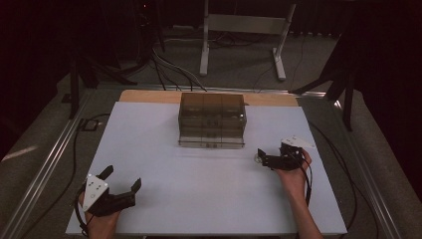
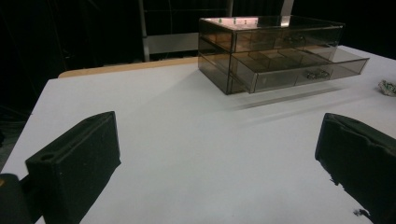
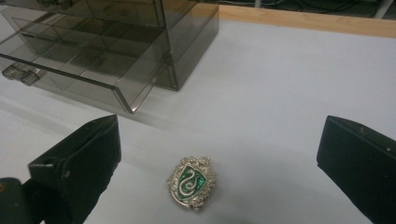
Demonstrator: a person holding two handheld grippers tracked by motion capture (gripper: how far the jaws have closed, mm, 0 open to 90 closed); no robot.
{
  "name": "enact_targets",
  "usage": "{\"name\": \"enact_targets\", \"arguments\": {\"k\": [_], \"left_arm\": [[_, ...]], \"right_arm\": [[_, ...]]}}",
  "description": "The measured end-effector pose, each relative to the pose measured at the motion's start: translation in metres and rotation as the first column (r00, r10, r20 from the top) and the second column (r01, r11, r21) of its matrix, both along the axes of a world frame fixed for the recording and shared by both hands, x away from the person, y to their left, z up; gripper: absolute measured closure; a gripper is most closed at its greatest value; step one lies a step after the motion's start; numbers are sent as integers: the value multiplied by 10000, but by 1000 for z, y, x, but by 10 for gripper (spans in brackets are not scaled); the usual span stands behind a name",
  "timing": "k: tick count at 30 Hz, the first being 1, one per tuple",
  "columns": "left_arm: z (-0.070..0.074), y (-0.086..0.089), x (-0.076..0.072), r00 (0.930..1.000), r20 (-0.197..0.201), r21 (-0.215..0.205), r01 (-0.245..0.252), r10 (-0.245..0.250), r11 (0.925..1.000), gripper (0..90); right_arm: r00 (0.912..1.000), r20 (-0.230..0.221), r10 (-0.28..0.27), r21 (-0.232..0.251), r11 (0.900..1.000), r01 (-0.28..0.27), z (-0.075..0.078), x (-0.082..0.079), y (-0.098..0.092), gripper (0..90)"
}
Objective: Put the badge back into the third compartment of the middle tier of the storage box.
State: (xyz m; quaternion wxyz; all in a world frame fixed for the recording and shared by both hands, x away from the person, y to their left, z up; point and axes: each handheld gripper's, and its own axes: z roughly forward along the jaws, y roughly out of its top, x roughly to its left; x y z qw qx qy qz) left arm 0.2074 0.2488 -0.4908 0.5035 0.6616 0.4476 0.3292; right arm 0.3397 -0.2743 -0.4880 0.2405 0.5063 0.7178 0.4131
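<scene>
We had the lower drawer (image 3: 74, 60) of the smoky acrylic organizer (image 1: 212, 119) already pulled out. The green crest badge (image 3: 191, 182) lay ungrasped on the white table (image 1: 199, 199), between our right gripper's (image 1: 260, 157) spread jaws; our left gripper (image 1: 122, 178) waited, released.

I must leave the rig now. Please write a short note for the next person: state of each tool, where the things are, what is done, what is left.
Left tool: open, holds nothing, near the table's front left corner.
Right tool: open, low over the table to the right of the box, the badge lying between its jaws, not gripped.
Drawer box: at the back middle of the table; its bottom drawer is pulled out, and the compartments that show look empty.
Done: drawer open.
Left, probably: close on the badge, lift it, place it in a compartment, push the drawer in.
</scene>
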Motion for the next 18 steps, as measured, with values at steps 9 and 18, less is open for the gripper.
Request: {"name": "enact_targets", "arguments": {"k": [9, 18], "left_arm": [[0, -1, 0, 10000, 4, 40, 35, -35, 10000, 10], [0, -1, 0, 10000, -12, 69, 2, -2, 10000, 9]], "right_arm": [[9993, -337, 174, -85, 9998, -177, -5, 6, 5, 189], [9920, -1221, 328, -454, 9982, -386, -16, 12, 7, 395]]}}
